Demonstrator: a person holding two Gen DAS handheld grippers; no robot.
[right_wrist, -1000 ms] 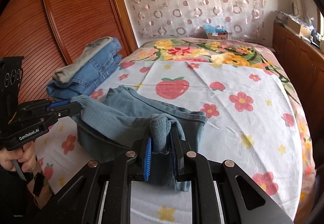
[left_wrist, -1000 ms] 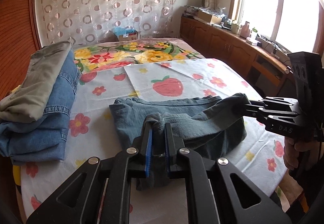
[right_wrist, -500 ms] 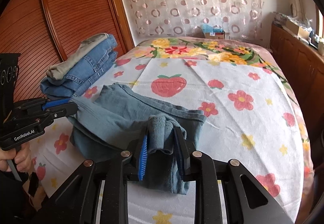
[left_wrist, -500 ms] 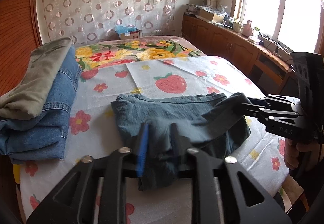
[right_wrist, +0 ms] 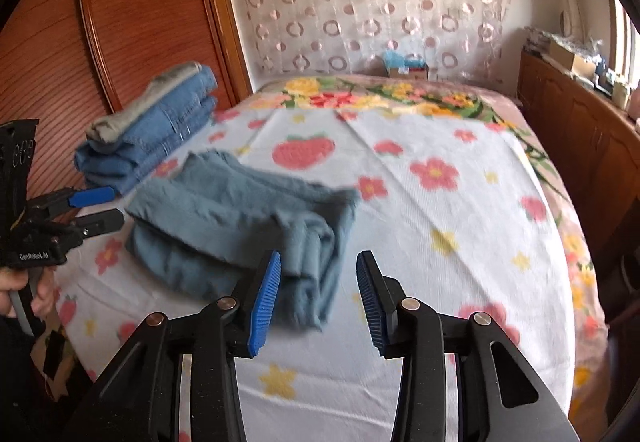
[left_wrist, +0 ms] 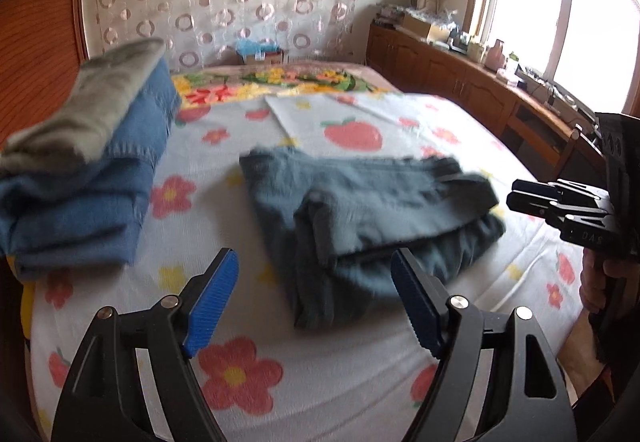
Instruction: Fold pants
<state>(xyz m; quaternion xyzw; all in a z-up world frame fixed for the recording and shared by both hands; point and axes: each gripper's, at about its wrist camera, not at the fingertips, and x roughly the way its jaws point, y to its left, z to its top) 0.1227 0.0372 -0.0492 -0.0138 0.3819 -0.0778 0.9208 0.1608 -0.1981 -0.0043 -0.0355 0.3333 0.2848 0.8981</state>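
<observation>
Folded pants, prob. released

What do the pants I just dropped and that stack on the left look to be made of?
Pants: soft, matte grey-blue cloth, probably washed denim or heavy cotton; it lies in limp, thick folds, though the frames are blurred. Stack: the blue pieces look like denim, with pale stitched seams; the grey piece on top looks a plain, matte woven cotton, but that is less sure.
</observation>
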